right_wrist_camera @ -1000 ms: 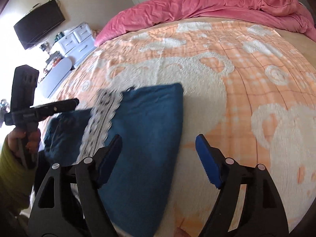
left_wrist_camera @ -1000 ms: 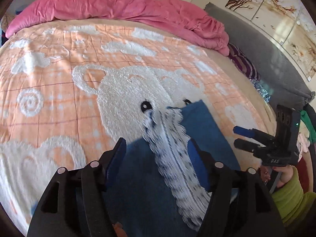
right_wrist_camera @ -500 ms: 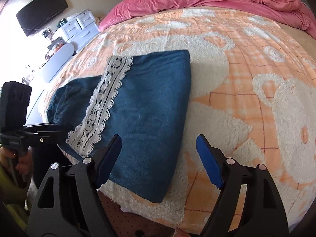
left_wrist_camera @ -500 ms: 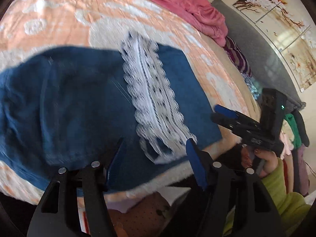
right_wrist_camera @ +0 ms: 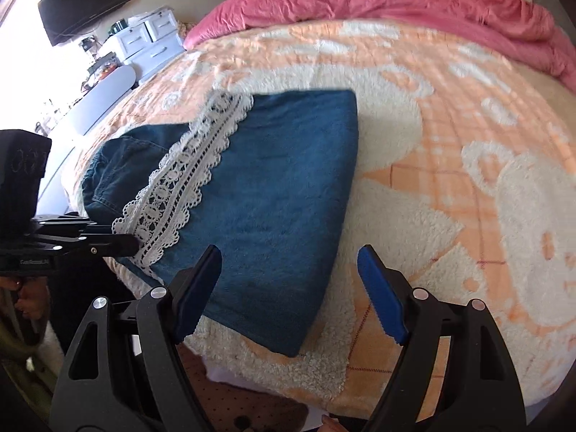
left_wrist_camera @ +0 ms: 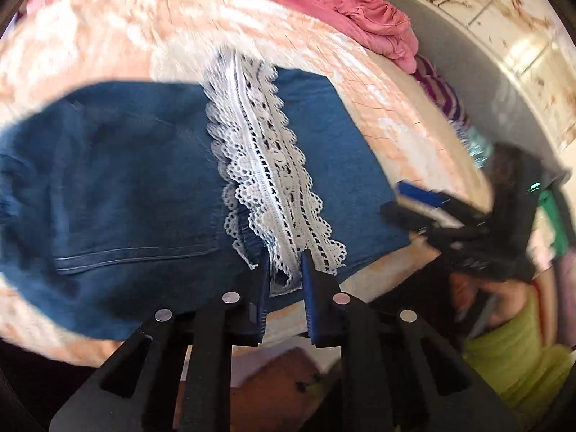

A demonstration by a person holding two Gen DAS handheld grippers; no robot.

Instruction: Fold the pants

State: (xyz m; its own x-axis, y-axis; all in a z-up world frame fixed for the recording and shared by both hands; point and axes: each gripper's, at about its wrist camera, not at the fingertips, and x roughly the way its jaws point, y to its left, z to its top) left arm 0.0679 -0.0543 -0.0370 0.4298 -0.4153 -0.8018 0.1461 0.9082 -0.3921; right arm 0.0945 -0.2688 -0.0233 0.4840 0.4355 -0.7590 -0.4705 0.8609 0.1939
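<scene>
The blue denim pants (right_wrist_camera: 280, 187) lie folded on the bed near its front edge, with a white lace trim (right_wrist_camera: 187, 187) running across them. In the left wrist view, my left gripper (left_wrist_camera: 285, 270) is at the near end of the lace trim (left_wrist_camera: 266, 165). Its jaws are closing, with lace and denim hem pinched between the pads. The right wrist view shows that left gripper (right_wrist_camera: 122, 243) meeting the lace end from the left. My right gripper (right_wrist_camera: 289, 280) is open above the near edge of the pants, one finger over denim, the other over blanket.
An orange and white fleece blanket (right_wrist_camera: 468, 144) covers the bed. A pink duvet (right_wrist_camera: 360, 0) is bunched at the far end. A TV (right_wrist_camera: 82, 0) and white drawers (right_wrist_camera: 151, 36) stand beyond the left side. A green sleeve (left_wrist_camera: 522, 352) holds the right gripper (left_wrist_camera: 406, 205).
My left gripper came back and down to the near end of the lace trim, and its jaws narrowed from wide to pinching it. The right gripper drew back toward the bed edge, still open.
</scene>
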